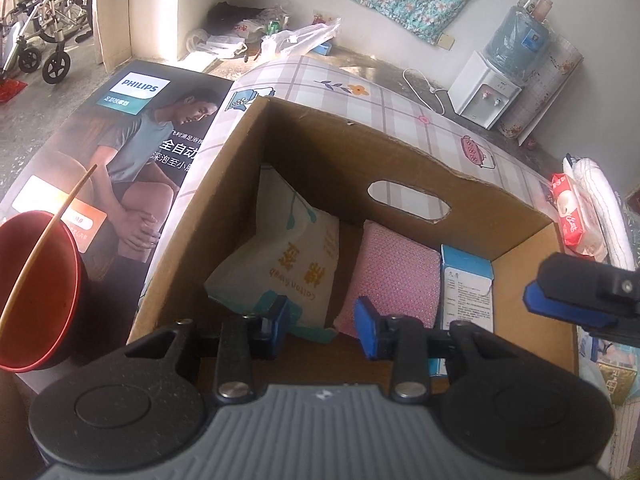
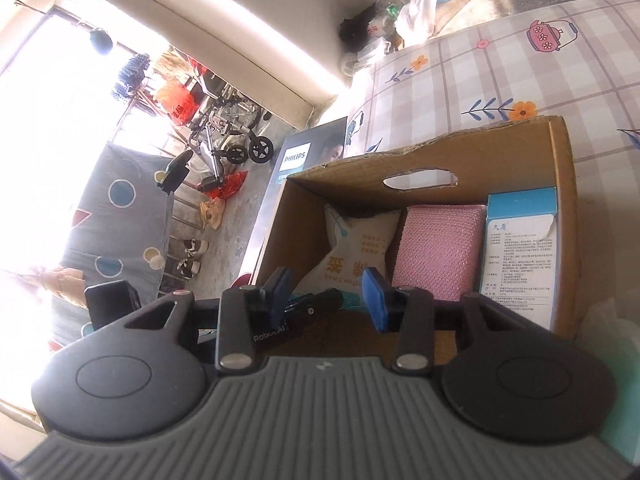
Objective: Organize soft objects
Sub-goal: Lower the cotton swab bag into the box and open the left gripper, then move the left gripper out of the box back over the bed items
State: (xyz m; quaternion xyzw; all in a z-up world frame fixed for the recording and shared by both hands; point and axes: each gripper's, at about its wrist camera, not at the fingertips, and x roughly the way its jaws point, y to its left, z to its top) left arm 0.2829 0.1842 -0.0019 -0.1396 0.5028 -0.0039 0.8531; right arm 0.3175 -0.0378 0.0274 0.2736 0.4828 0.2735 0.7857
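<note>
An open cardboard box (image 1: pixel 400 152) stands on a checked cloth. Inside lie a white cotton swab bag (image 1: pixel 288 256), a pink sponge pad (image 1: pixel 396 268) and a light blue carton (image 1: pixel 466 288), side by side. My left gripper (image 1: pixel 324 324) hangs over the box's near side, open, with nothing between its blue pads; the bag's teal corner lies just beyond its left finger. My right gripper (image 2: pixel 328 294) is also open and empty, above the same box (image 2: pixel 424 148), looking at the bag (image 2: pixel 356 248), the pad (image 2: pixel 436 252) and the carton (image 2: pixel 520 256). In the left wrist view it shows at the right edge (image 1: pixel 560 300).
A red bowl (image 1: pixel 36 288) with a chopstick sits left of the box on a dark Philips carton (image 1: pixel 132 140). A red tissue pack (image 1: pixel 572 216) and a rolled white cloth (image 1: pixel 600 208) lie to the right. A water dispenser (image 1: pixel 492 92) and bags stand on the floor beyond.
</note>
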